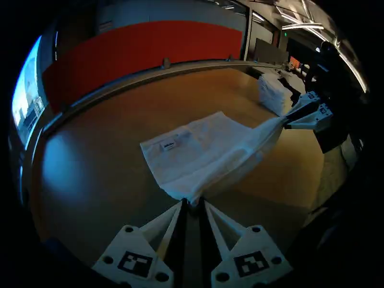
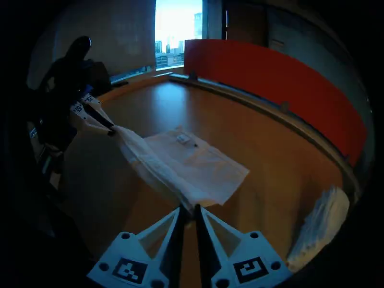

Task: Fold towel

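I have my left gripper pinched on one towel corner, my right gripper pinched on another, that edge raised off the bench

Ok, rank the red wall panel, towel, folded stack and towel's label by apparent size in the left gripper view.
1. red wall panel, only narrowly ahead, and it is farther off
2. towel
3. folded stack
4. label

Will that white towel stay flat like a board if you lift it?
Probably not: the white cloth towel sags between the left gripper and right gripper. It seems light, since two small pinches hold its edge up.
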Action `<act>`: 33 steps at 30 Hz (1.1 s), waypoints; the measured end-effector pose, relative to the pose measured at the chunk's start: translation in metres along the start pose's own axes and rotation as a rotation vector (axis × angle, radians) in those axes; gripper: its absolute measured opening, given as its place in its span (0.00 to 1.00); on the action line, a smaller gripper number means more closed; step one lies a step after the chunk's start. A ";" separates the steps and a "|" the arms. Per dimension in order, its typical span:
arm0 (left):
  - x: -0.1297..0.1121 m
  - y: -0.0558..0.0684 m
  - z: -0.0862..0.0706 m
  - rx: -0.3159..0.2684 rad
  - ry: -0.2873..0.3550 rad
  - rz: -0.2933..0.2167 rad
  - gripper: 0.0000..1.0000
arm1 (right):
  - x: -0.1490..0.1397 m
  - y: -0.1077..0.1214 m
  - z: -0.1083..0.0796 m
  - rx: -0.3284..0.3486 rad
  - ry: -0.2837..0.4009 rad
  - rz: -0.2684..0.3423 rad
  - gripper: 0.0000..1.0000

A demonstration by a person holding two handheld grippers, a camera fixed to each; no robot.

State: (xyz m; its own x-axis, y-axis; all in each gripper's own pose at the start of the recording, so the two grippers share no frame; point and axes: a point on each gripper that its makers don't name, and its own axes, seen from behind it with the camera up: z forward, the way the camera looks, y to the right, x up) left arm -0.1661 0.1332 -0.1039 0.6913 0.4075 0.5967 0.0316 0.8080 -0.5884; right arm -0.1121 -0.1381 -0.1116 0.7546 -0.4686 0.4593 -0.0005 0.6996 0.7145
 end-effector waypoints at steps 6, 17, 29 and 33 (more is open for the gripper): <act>0.004 0.009 -0.016 -0.005 0.002 -0.006 0.16 | 0.008 -0.001 -0.014 0.001 0.006 -0.014 0.15; 0.001 0.024 -0.038 -0.026 -0.009 -0.043 0.16 | 0.016 -0.010 -0.036 0.008 0.009 -0.029 0.15; -0.001 0.030 -0.042 -0.025 -0.012 -0.050 0.16 | 0.018 -0.014 -0.040 0.028 0.000 -0.039 0.15; 0.000 0.028 -0.039 -0.021 -0.013 -0.050 0.16 | 0.018 -0.013 -0.037 0.028 -0.005 -0.042 0.15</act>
State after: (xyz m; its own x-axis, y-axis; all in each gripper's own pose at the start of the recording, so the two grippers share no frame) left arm -0.1374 0.1392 -0.1414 0.6789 0.3723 0.6328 0.0811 0.8185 -0.5687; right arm -0.0744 -0.1358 -0.1324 0.7514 -0.4999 0.4308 0.0128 0.6637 0.7479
